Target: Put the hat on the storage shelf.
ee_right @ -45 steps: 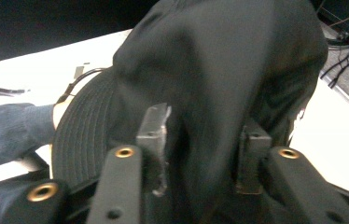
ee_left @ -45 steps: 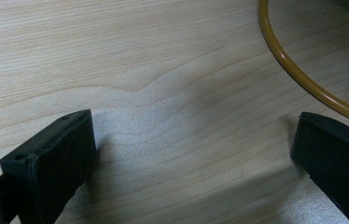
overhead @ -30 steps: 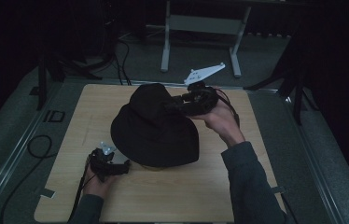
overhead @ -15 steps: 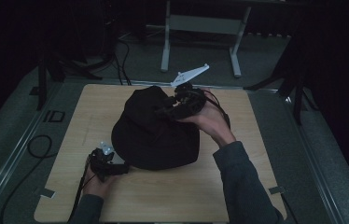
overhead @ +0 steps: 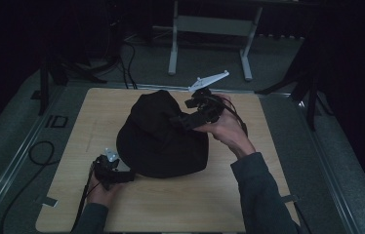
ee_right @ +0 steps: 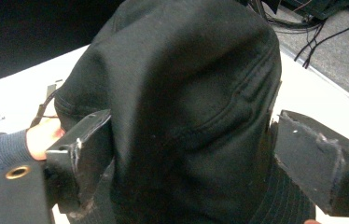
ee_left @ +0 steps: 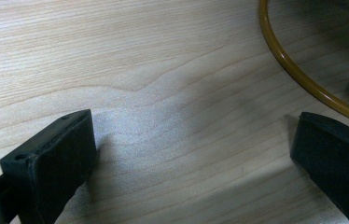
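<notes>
Hat (overhead: 163,134), black and soft, is seen heaped at the middle of the desk (overhead: 73,146), its crown raised and its brim resting on the wood. At the near left, the left claw (overhead: 122,176) is held low on the desk by a hand, just beside the near left edge of the hat; in the left gripper view its jaws stand wide apart with bare wood between them and nothing gripped, and a thin yellow ring (ee_left: 298,74) is seen lying ahead at the right. Farther off, at the right side of the hat, the right claw (overhead: 183,120) is held by the right hand (overhead: 227,129) and pointed into the fabric. Its jaws have just been opening; in the right gripper view the hat (ee_right: 186,93) lies between them, with no clamp on it seen.
</notes>
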Motion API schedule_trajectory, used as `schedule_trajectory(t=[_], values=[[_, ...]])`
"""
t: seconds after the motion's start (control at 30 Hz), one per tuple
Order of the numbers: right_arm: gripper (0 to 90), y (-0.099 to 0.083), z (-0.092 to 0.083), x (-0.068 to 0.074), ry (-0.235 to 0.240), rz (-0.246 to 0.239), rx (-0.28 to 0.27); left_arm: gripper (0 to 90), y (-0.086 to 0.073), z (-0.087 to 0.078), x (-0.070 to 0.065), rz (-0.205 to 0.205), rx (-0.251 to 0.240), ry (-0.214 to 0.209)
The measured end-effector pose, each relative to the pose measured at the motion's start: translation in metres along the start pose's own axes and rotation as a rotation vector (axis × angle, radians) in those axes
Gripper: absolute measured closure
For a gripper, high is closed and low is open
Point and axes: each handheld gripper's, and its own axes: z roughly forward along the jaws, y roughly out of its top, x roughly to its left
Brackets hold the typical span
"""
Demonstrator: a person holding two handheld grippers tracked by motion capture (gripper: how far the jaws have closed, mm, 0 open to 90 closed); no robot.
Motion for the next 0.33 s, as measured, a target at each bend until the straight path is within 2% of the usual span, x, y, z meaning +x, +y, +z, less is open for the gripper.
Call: schedule_trajectory(t=[0.33], values=[[10.8,-0.014,-0.004,-0.001,-0.005,0.035,-0.02,0.3,0.0,0.0,-0.001,-0.009,-0.007,0.001]])
